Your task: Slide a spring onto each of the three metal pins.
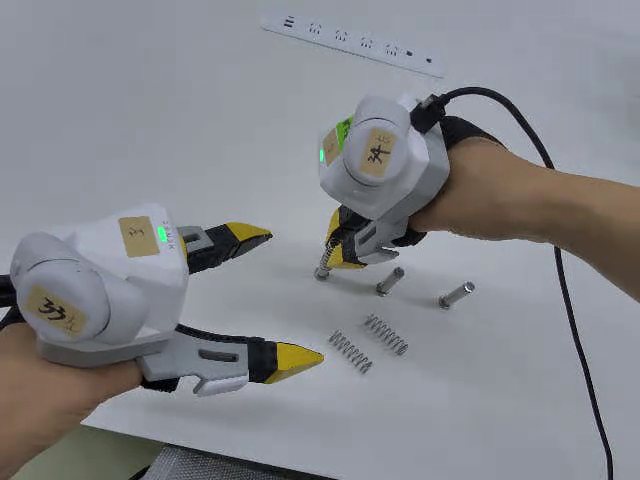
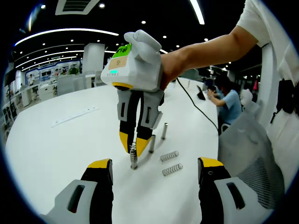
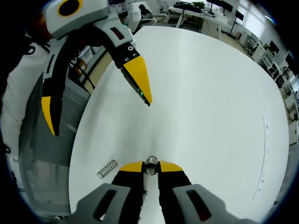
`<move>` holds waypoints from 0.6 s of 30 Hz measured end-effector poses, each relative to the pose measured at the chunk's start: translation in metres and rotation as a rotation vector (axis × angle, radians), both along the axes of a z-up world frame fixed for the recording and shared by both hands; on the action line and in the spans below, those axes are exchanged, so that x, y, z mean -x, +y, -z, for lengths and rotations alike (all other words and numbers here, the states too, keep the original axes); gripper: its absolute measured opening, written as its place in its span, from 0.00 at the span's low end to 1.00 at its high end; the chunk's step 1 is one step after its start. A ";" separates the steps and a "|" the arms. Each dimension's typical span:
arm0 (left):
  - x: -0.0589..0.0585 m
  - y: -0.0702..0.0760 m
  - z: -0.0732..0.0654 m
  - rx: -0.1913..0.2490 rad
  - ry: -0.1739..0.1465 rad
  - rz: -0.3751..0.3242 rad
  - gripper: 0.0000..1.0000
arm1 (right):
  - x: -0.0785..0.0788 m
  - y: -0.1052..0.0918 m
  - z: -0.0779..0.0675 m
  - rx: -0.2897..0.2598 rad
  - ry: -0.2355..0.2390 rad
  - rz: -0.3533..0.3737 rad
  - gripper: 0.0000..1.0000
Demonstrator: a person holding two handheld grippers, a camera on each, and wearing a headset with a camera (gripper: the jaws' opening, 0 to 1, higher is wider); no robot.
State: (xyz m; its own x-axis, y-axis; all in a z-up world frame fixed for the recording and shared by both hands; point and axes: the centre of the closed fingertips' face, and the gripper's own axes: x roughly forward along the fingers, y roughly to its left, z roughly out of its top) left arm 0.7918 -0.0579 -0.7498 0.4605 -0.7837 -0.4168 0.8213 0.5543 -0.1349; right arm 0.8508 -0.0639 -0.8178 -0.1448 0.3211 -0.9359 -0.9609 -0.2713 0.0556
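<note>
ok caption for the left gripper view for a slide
Right hand-held gripper holds a spring on a pin, two more springs lying on the table.

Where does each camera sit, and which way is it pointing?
Head view: on the headset, facing down at the table; forearms, left gripper, right gripper show.
Left gripper view: on the left gripper, facing along its open jaws toward the right gripper; a forearm shows.
Right gripper view: on the right gripper, facing down its jaws at the spring they clamp.
Shared: all see that spring.
</note>
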 end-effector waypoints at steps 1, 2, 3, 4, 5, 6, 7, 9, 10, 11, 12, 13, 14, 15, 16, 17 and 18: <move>0.000 0.000 0.000 0.000 0.000 -0.001 0.76 | 0.000 0.000 0.002 0.000 -0.001 -0.001 0.12; 0.000 0.000 0.000 0.002 0.000 -0.002 0.76 | 0.000 -0.001 0.004 0.000 -0.003 -0.002 0.12; 0.000 0.001 0.000 0.001 0.000 -0.003 0.76 | 0.000 -0.001 0.005 0.000 -0.004 -0.002 0.12; 0.000 0.001 0.000 -0.001 0.001 -0.003 0.76 | 0.001 -0.001 0.007 0.000 -0.007 -0.001 0.12; 0.000 0.001 0.001 -0.002 0.002 -0.003 0.76 | 0.002 -0.002 0.008 0.001 -0.008 -0.002 0.12; 0.000 0.001 0.001 -0.003 0.001 -0.002 0.76 | 0.003 -0.002 0.010 0.002 -0.010 -0.004 0.12; 0.000 0.001 0.000 -0.001 0.001 -0.003 0.76 | 0.003 -0.002 0.013 0.000 -0.012 -0.005 0.12; 0.000 0.001 0.001 -0.001 0.002 -0.003 0.76 | 0.002 -0.001 0.016 -0.001 -0.015 -0.002 0.12; 0.000 0.001 0.001 -0.001 0.002 -0.003 0.76 | 0.003 -0.001 0.017 0.000 -0.018 -0.004 0.12; 0.001 0.001 0.001 0.000 0.002 -0.003 0.76 | 0.003 -0.001 0.018 0.001 -0.022 -0.005 0.12; 0.001 0.001 0.001 -0.001 0.002 -0.003 0.76 | 0.003 -0.002 0.021 0.003 -0.024 -0.004 0.12; 0.001 0.001 0.001 -0.001 0.002 -0.003 0.76 | 0.004 -0.002 0.022 0.004 -0.025 -0.005 0.12; 0.001 0.001 0.001 -0.002 0.003 -0.003 0.76 | 0.005 -0.002 0.024 0.004 -0.029 -0.008 0.12; 0.001 0.001 0.001 -0.001 0.003 -0.004 0.76 | 0.006 -0.002 0.026 0.004 -0.031 -0.010 0.12; 0.001 0.001 0.001 -0.001 0.003 -0.004 0.76 | 0.007 -0.002 0.026 0.005 -0.034 -0.013 0.12; 0.001 0.001 0.001 -0.002 0.003 -0.005 0.76 | 0.008 -0.002 0.026 0.007 -0.037 -0.014 0.12; 0.001 0.001 0.001 -0.001 0.003 -0.005 0.76 | 0.007 -0.002 0.027 0.008 -0.040 -0.017 0.12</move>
State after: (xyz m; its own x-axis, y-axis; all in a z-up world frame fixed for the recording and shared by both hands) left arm 0.7906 -0.0564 -0.7506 0.4630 -0.7809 -0.4192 0.8181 0.5586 -0.1370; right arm 0.8434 -0.0663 -0.8446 -0.1122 0.3115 -0.9436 -0.9576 -0.2874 0.0190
